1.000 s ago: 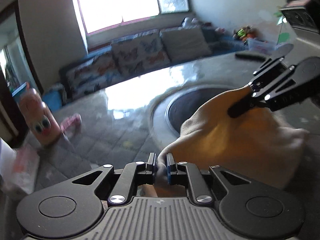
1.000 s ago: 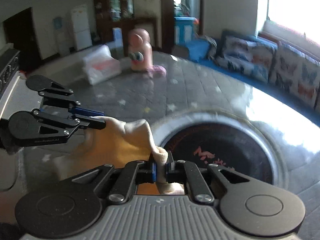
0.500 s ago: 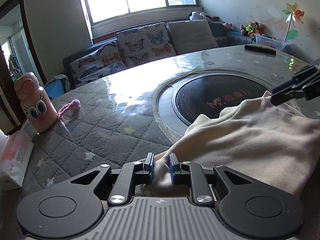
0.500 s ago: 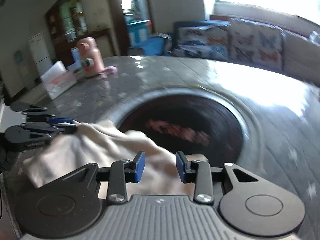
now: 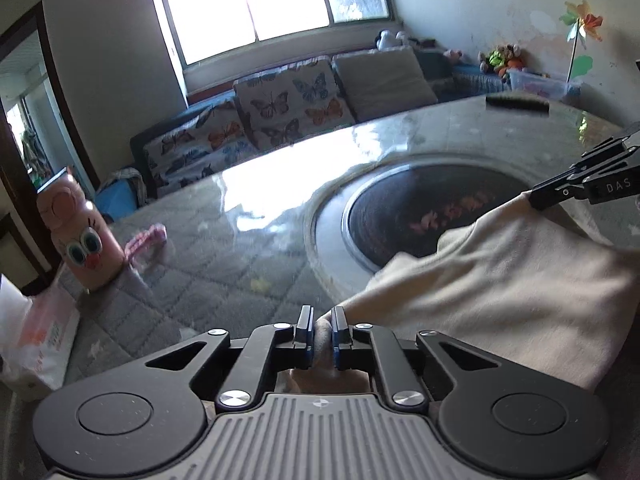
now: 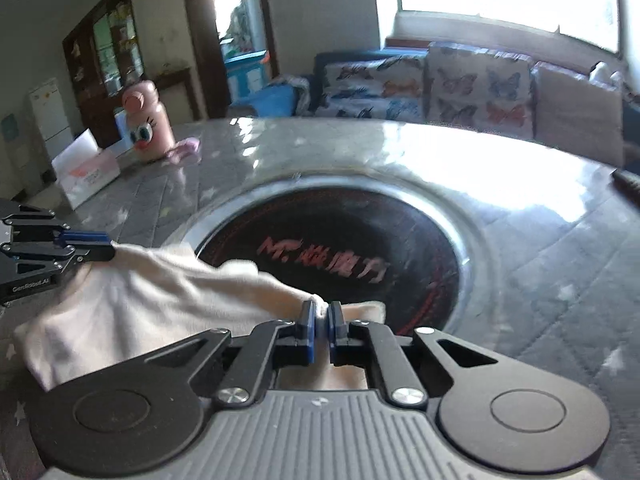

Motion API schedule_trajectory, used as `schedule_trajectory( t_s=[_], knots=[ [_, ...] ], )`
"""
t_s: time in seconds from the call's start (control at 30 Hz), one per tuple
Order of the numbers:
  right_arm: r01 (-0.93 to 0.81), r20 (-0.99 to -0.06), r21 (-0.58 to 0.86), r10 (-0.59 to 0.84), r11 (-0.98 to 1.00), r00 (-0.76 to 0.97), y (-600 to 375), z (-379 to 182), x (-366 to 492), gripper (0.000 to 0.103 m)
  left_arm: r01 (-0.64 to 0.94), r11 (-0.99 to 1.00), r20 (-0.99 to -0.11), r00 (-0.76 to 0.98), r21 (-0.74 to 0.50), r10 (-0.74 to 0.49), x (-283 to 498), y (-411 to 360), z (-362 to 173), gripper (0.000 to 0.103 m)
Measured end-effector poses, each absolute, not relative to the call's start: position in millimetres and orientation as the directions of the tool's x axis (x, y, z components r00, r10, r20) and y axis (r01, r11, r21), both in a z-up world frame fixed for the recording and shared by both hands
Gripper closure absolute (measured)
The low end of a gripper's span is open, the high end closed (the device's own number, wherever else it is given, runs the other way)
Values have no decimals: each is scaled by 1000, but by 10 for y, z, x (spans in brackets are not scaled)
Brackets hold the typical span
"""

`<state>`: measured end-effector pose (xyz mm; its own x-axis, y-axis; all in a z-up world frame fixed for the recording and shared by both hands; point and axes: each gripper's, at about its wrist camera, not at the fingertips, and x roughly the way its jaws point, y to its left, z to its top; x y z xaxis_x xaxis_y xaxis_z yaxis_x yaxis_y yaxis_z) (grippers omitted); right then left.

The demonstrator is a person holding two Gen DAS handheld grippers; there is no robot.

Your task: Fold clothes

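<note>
Right, nearest first: the left gripper has its fingers pinched tight on a bunched corner of the cream garment, cloth squeezed between the blue pads. Over on the other side, the right gripper is clamped just the same on the opposite corner of the garment, a little fold of fabric poking up between its fingers. The cloth stretches between the two of them, sagging in soft wrinkles, draped over the near edge of the table and lapping onto the rim of the round black cooktop sunk into the table's middle. Red lettering shows on that dark disc, blurred. Further along, toward the table's far left edge, a pink cartoon-faced bottle stands upright with a pink strap lying beside it, and a white and orange packet sits near it at the edge. At the far right edge lies a dark remote. Beyond the table, a sofa with butterfly cushions runs under a bright window.
</note>
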<state>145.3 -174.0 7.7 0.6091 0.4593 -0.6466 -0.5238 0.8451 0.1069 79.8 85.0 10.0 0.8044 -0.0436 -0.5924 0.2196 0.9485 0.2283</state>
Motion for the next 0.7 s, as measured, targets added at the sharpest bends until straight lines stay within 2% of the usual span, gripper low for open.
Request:
schedule_trajectory(
  t_s=[0.13, 0.2, 0.37, 0.47, 0.57, 0.7],
  knots=[
    [-499, -648, 73, 421, 863, 634, -1761, 50, 1429, 98, 208, 949, -611, 791, 236, -21, 904, 817, -2, 91],
    [-491, -673, 76, 408, 868, 617, -1745, -51, 1465, 96, 200, 950, -623, 782, 238, -9, 932, 828, -52, 87],
    [-479, -653, 78, 408, 874, 638, -1786, 99, 1452, 87, 179, 954, -610, 792, 238, 3, 907, 880, 31, 75],
    [-516, -637, 88, 446, 852, 628, -1719, 207, 1424, 87, 184, 960, -600, 800, 212, -20, 896, 862, 133, 76],
    [-572, -627, 121, 509, 811, 590, -1574, 271, 1407, 87, 239, 957, -602, 793, 167, -93, 876, 752, 195, 76],
    [-606, -643, 151, 543, 781, 540, -1340, 185, 1483, 87, 298, 944, -630, 763, 143, -146, 940, 594, 129, 78]
  ],
)
